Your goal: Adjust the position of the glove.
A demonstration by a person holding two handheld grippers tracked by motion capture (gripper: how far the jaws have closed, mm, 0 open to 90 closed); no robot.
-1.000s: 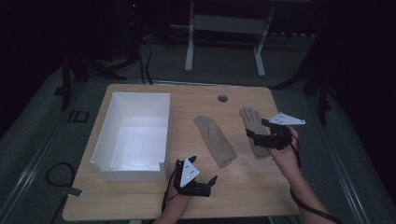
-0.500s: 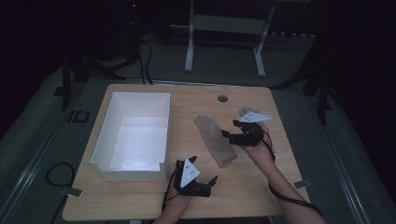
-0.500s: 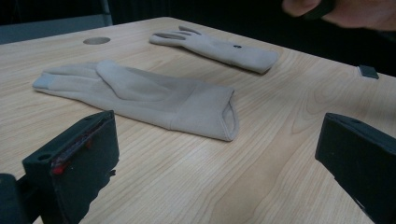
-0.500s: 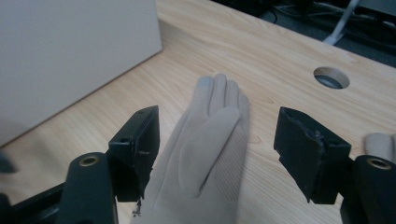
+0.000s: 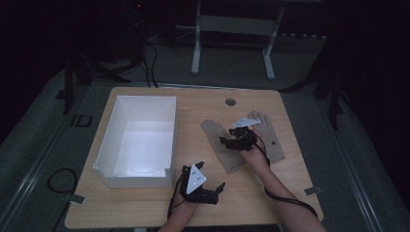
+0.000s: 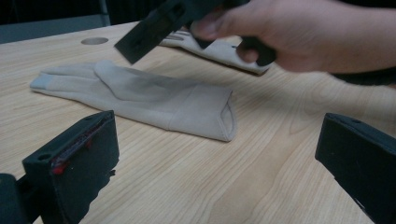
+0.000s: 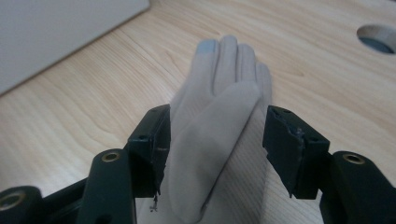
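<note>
Your right gripper [image 5: 231, 141] hangs low over the near glove [image 5: 223, 145], its jaws straddling the glove across its width. In the right gripper view the two black jaws stand either side of the pale fabric with the folded thumb between them; the left jaw sits at the glove's edge, the right jaw stands just off it over bare wood. The jaws have just been closing, with the glove between them, but the pads do not yet pinch it, so count the tool as unclenched.

That near glove [image 7: 219, 116] lies flat on the wooden table [image 5: 290, 193], fingers pointing away from you toward the round hole [image 5: 230, 102] in the tabletop, cuff toward you. One fingertip carries a grey patch. In the left gripper view the same glove [image 6: 140, 100] stretches across the table, its open cuff facing the camera.

A second glove [image 5: 269, 137] lies just to the right of the first, partly behind your right hand [image 5: 254, 154].

Your left gripper [image 5: 212, 192] rests near the table's front edge, well apart from both gloves, its jaws spread wide with nothing between them but bare wood.

The white bin [image 5: 140, 140] sits on the left half of the table, well clear of the gloves; its near right corner is just beside your left gripper.
</note>
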